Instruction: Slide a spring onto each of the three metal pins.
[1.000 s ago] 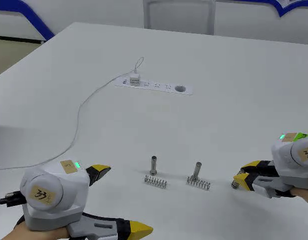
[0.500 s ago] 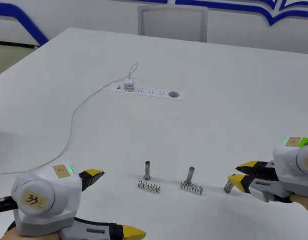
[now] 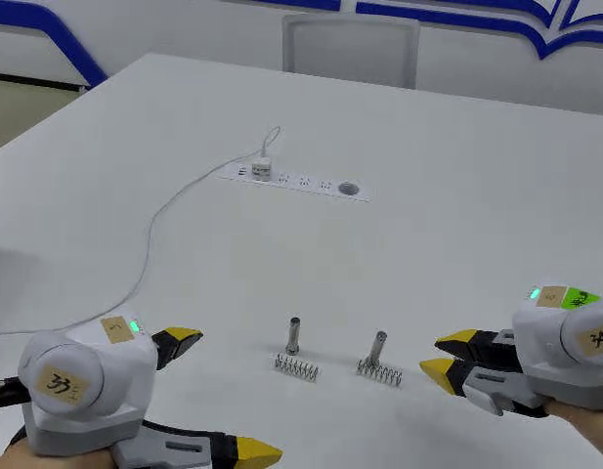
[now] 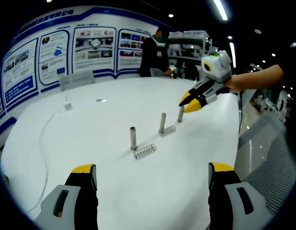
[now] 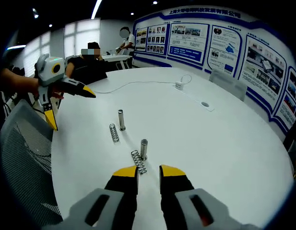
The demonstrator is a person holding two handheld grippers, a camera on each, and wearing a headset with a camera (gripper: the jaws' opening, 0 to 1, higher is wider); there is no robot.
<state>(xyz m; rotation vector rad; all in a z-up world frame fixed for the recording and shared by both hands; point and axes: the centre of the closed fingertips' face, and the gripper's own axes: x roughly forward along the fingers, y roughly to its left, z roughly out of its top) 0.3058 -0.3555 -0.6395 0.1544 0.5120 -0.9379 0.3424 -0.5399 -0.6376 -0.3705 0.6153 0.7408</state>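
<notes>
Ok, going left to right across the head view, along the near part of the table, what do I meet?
left claw → left pin → right pin → right claw

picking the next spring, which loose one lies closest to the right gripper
The spring just ahead of the right gripper, at the foot of the nearer pin; the other spring lies farther off, toward the left gripper.

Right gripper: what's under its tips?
In the left gripper view, a pin stands upright just below the right gripper's tips. In the head view the jaws cover it; whether it carries a spring is unclear.
</notes>
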